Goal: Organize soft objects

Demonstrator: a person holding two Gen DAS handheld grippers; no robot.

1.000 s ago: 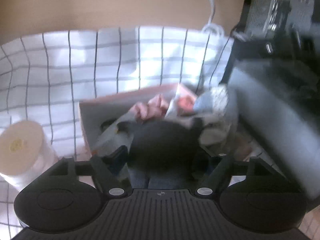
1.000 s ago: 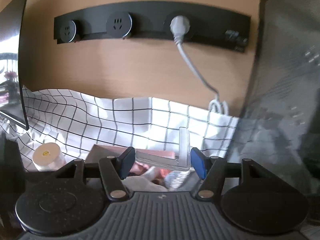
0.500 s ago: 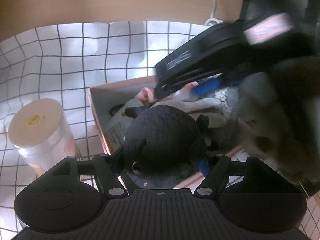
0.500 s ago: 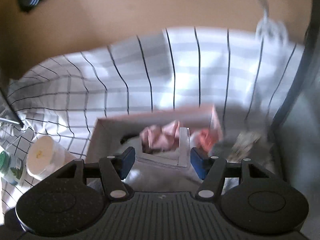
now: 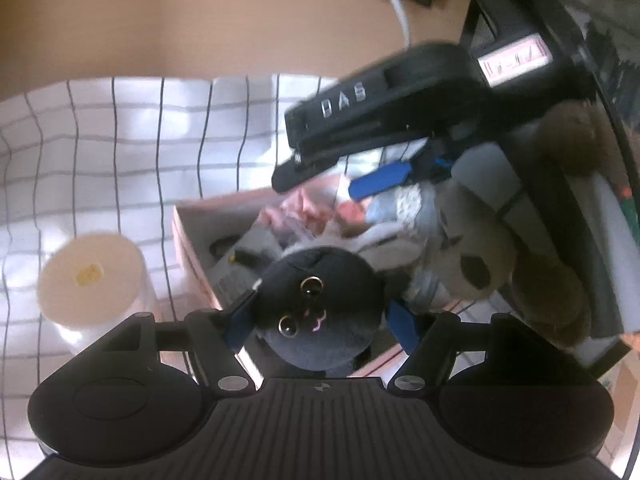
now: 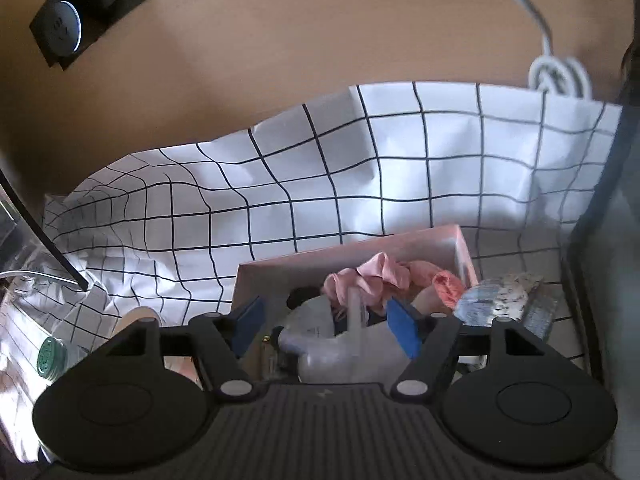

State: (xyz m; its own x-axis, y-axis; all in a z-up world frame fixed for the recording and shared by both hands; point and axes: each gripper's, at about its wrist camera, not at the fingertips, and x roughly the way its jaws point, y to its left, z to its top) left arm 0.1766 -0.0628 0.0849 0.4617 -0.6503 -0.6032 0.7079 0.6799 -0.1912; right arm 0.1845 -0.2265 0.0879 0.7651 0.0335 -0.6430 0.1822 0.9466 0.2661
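**Black plush held over the pink box**

The left gripper [image 5: 320, 316] is closed on the black plush toy [image 5: 318, 304], its blue pads pressing both sides, above the near edge of the pink box [image 5: 192, 240]. The right gripper [image 6: 326, 320] holds a clear plastic piece [image 6: 354, 320] between its partly closed fingers, over the same box. Pink scrunchies [image 6: 374, 280] lie inside. A beige plush dog [image 5: 476, 256] crowds the box's right side; a paper roll [image 5: 90, 276] stands left on the checked cloth [image 6: 400, 168].
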